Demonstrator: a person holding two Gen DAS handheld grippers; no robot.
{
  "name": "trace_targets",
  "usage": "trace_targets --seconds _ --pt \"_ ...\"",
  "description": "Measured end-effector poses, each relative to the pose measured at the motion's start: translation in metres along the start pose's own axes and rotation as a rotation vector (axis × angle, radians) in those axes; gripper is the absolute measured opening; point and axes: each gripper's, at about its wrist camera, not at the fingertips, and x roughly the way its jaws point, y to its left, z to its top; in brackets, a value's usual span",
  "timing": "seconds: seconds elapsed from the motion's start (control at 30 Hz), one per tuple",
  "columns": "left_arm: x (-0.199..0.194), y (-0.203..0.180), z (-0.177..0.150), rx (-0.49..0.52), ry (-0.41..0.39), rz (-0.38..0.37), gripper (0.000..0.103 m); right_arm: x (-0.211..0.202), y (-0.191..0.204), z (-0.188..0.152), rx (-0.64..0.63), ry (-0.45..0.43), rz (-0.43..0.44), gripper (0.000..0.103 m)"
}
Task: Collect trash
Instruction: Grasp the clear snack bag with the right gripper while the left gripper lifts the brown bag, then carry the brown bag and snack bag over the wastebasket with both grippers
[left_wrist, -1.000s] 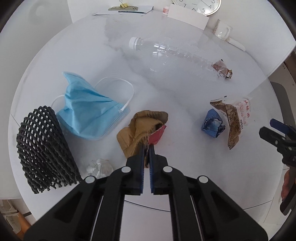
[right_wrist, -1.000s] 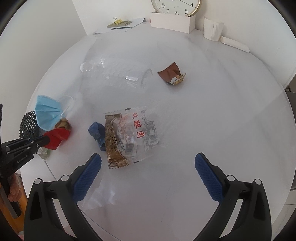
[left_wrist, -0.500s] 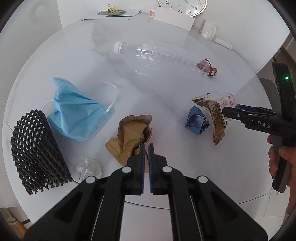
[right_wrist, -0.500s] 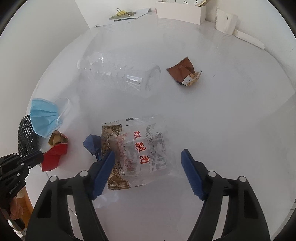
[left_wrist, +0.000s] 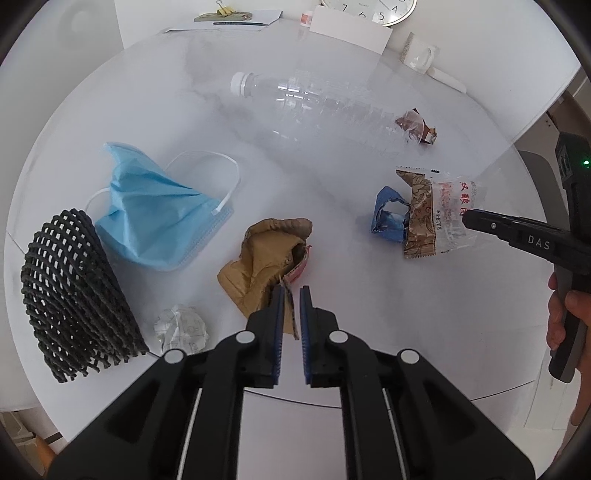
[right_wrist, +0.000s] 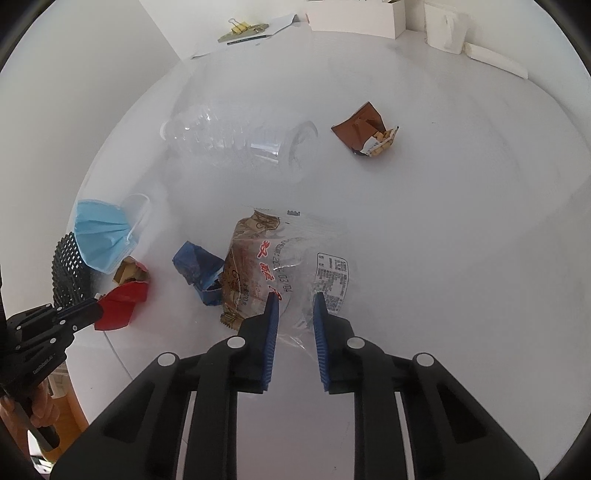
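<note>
The right hand-held gripper (right_wrist: 293, 308) has just been closing and now pinches the crinkly see-through snack bag (right_wrist: 284, 266) on the white round worktop (right_wrist: 443, 221). The left hand-held gripper (left_wrist: 291, 295) has just been opening a little, with the folded brown-and-red wrapper (left_wrist: 266, 258) between its jaws. Only the left view shows the crumpled paper ball (left_wrist: 181, 326).

The table (left_wrist: 155, 110) looks like smooth, glossy white stone with faint grey veining, and on it the bottle (left_wrist: 325, 107) is clear ribbed plastic with a white cap. The face mask (left_wrist: 155, 214) is soft pleated blue cloth, the net sleeve (left_wrist: 70, 291) matt black foam mesh, and the snack wrapper (right_wrist: 288, 266) thin, shiny, crinkled clear film with printing. The brown-and-red wrapper (left_wrist: 266, 258) looks like creased matt paper, the white ball (left_wrist: 181, 326) crumpled paper, and both grippers are matt black plastic with ridged blue pads (right_wrist: 271, 325).
</note>
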Motion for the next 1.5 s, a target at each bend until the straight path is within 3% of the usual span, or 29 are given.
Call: trace_targets --seconds 0.03,0.1,0.27,0.7,0.83,0.93,1.2,1.5 --pt "-0.001 0.001 0.0 -0.005 -0.006 0.003 0.034 -0.001 0.001 -0.001 -0.002 -0.001 0.0 0.017" --pt "-0.007 0.004 0.001 -0.014 -0.038 0.013 0.056 -0.005 0.0 -0.003 -0.004 -0.004 -0.002 0.017" --pt "-0.011 0.007 0.009 0.024 -0.07 0.022 0.072 -0.014 -0.003 -0.009 -0.001 -0.008 -0.003 0.015" --pt "0.033 0.017 0.026 0.066 0.031 -0.007 0.072 -0.035 -0.006 -0.024 -0.007 -0.006 0.0 0.012" --pt "0.037 0.016 0.024 0.07 0.045 -0.024 0.052 -0.039 -0.003 -0.025 -0.008 -0.01 0.004 0.011" --pt "0.035 0.017 0.022 0.067 0.037 -0.038 0.049 -0.041 -0.001 -0.026 -0.013 -0.011 0.005 0.011" --pt "0.018 0.013 0.012 0.059 0.011 -0.055 0.047 -0.049 0.014 -0.032 -0.049 -0.01 0.014 0.01" --pt "-0.033 0.015 -0.025 0.02 -0.049 -0.085 0.045 -0.079 0.051 -0.05 -0.126 -0.033 0.042 0.008"
